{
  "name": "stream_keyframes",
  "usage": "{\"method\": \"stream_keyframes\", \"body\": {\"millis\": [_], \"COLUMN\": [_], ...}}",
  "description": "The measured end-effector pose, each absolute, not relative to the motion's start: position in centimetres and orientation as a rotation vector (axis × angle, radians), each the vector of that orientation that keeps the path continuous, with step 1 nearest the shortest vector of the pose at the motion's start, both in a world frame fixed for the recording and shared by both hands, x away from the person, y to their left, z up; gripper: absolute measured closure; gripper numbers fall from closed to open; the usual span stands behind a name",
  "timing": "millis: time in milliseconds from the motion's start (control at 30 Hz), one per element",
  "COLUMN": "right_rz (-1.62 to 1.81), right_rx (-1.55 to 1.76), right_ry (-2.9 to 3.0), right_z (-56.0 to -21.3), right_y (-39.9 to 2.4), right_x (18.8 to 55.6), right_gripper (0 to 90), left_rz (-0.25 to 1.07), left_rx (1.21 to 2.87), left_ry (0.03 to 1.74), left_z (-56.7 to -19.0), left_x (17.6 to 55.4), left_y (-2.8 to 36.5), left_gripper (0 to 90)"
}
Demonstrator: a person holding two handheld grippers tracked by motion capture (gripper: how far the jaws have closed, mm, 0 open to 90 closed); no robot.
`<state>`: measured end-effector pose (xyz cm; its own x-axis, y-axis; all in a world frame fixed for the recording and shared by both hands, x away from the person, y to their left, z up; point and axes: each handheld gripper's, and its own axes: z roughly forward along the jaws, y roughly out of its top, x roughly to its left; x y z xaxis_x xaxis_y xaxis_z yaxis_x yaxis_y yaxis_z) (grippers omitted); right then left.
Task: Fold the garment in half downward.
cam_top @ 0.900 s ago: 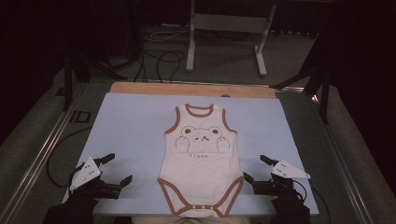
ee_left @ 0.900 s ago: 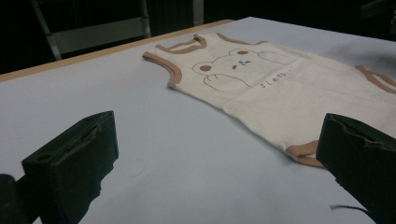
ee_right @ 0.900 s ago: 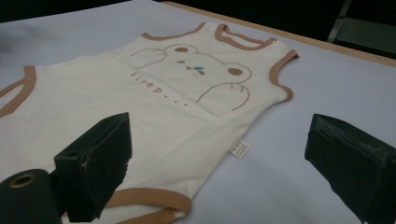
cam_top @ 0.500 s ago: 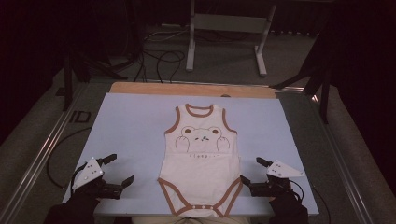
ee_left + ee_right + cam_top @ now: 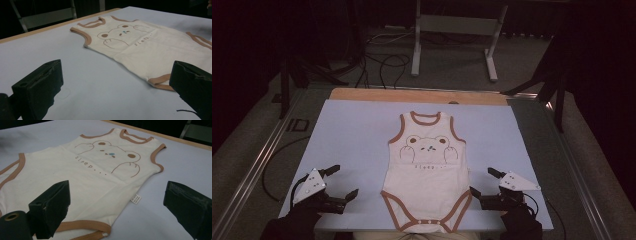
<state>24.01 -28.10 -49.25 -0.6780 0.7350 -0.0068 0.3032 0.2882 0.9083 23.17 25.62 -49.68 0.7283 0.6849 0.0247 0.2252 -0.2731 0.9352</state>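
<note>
Seen from above, a cream sleeveless baby bodysuit (image 5: pixel 427 177) lies flat, neck away from the person, on the pale blue worktop (image 5: pixel 352 135), between the left gripper (image 5: pixel 338 182) and right gripper (image 5: pixel 482 181), both with fingers spread wide and empty. Closer in, the right gripper view picks out a small white side-seam label (image 5: pixel 135 199) and the word "sleep..." under a line-drawn bear; the left gripper view shows the brown-trimmed leg hem beside one finger (image 5: pixel 192 86).

pale blue table cover (image 5: pixel 352 135), metal stand (image 5: pixel 452 30), floor cables (image 5: pixel 382 62)
</note>
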Motion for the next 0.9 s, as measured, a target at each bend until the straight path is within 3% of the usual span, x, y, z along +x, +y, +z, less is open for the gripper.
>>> {"method": "stream_keyframes", "body": {"millis": [900], "right_rz": [1.408], "right_rx": [0.88], "right_ry": [2.07], "right_z": [-44.6], "right_y": [-27.8], "right_x": [24.7], "right_gripper": [7.3], "left_rz": [0.48], "left_rx": [1.846], "left_ry": [0.636], "left_z": [-45.5], "left_x": [24.4], "left_y": [23.6], "left_gripper": [0.1]}}
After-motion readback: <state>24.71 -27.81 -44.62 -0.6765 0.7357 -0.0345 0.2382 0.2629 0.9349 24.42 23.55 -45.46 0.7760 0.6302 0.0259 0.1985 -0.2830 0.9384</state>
